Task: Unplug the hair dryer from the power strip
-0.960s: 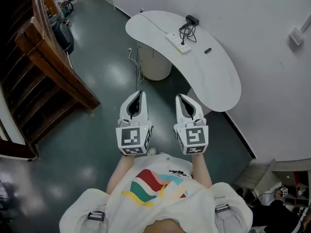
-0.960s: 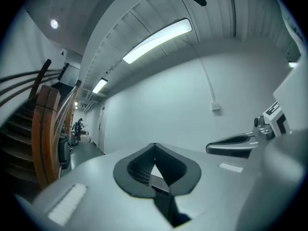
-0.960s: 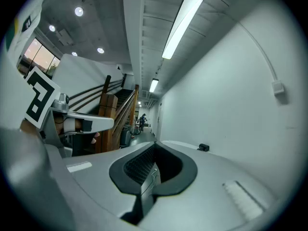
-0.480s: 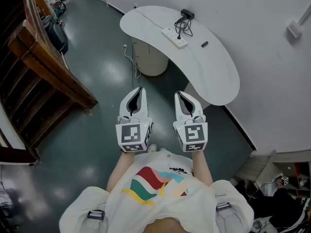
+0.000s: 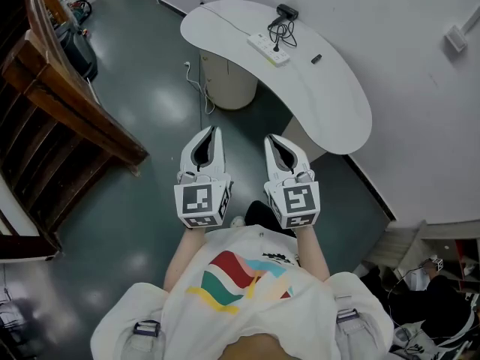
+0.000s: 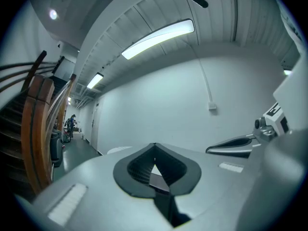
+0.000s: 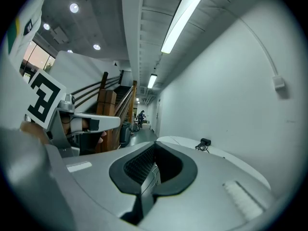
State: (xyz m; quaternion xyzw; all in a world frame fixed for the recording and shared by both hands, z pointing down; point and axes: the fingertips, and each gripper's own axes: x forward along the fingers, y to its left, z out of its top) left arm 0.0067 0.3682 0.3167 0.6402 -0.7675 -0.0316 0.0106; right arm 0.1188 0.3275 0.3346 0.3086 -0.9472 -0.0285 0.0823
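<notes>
A white power strip (image 5: 268, 49) lies on the curved white table (image 5: 330, 103) by the wall. The black hair dryer (image 5: 286, 11) rests at the table's far end, and its black cord (image 5: 277, 34) runs to the strip. From the right gripper view the hair dryer (image 7: 205, 142) is a small dark shape on the table. My left gripper (image 5: 207, 135) and right gripper (image 5: 274, 142) are held side by side in front of my chest, well short of the table. Both are shut with nothing between the jaws.
A small dark object (image 5: 316, 58) lies on the table past the strip. The table stands on a round white pedestal (image 5: 229, 81), with a cable hanging beside it. A wooden stair rail (image 5: 67, 103) runs along the left. The floor is dark green.
The table with the strip and dryer has shifted up and left in the head view. Both grippers keep their side-by-side pose.
</notes>
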